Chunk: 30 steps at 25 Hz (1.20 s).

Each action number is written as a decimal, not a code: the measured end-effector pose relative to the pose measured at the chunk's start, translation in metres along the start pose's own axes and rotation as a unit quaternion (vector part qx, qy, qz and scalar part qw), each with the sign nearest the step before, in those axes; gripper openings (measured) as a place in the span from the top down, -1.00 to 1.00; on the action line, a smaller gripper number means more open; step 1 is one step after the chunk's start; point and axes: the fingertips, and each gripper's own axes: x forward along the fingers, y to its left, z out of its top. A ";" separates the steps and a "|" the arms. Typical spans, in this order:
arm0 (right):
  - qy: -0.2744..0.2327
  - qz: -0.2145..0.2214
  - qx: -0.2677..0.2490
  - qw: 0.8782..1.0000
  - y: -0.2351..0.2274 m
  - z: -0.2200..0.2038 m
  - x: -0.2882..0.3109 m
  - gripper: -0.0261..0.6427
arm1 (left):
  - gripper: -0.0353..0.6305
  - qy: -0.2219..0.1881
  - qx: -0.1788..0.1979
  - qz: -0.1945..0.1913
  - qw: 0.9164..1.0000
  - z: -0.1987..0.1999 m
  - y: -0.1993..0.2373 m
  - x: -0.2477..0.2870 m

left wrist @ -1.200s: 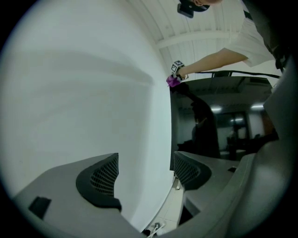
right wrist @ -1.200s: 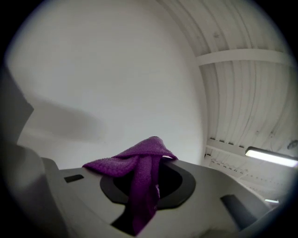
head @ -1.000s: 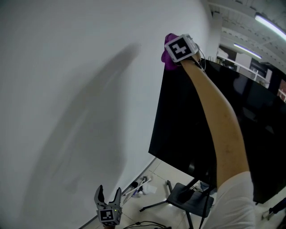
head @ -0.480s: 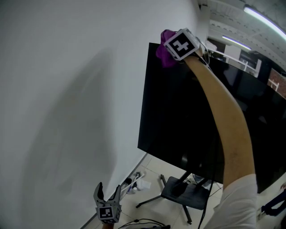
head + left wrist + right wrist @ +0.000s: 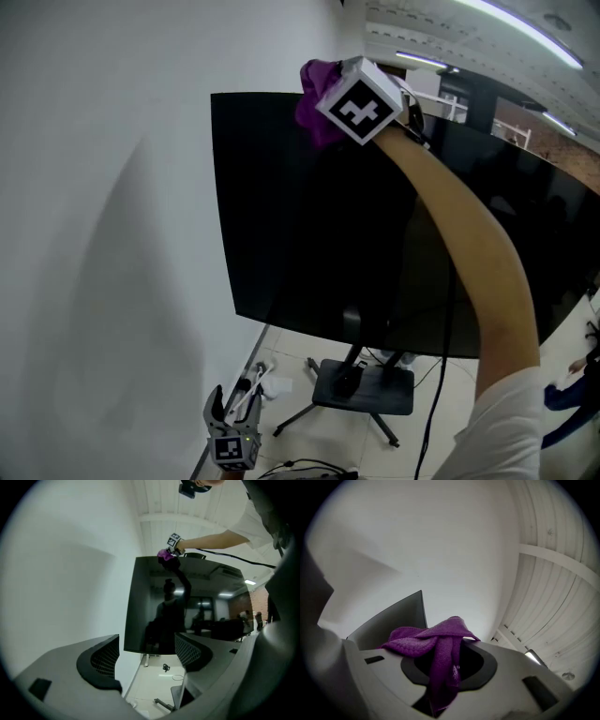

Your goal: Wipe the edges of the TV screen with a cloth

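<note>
Head view: right hand-held gripper (image 5: 317, 111) pinching purple cloth (image 5: 313, 82) at top edge of TV (image 5: 309, 234) (left hand-held gripper (image 5: 232, 405) spread, empty).

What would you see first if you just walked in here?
The bright purple cloth stands out, pinched in the right gripper up at the top edge of the big black TV screen. Far below, near the floor, the left gripper hangs open with nothing in it.
</note>
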 end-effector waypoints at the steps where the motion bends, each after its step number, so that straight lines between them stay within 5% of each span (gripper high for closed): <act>1: 0.005 -0.006 -0.006 1.000 -0.006 -0.012 -0.010 0.63 | -0.15 0.005 0.000 -0.017 1.000 -0.002 -0.011 0.006; 6: 0.028 -0.042 -0.034 0.998 -0.042 -0.068 -0.059 0.63 | -0.14 -0.001 0.012 -0.080 0.997 -0.005 -0.068 0.033; 19: 0.121 -0.117 0.060 0.984 -0.146 -0.258 -0.198 0.62 | -0.15 0.027 0.049 -0.203 0.978 -0.025 -0.192 0.054; 30: 0.250 -0.238 0.126 0.930 -0.238 -0.440 -0.344 0.62 | -0.15 0.027 0.064 -0.257 0.964 -0.034 -0.256 0.053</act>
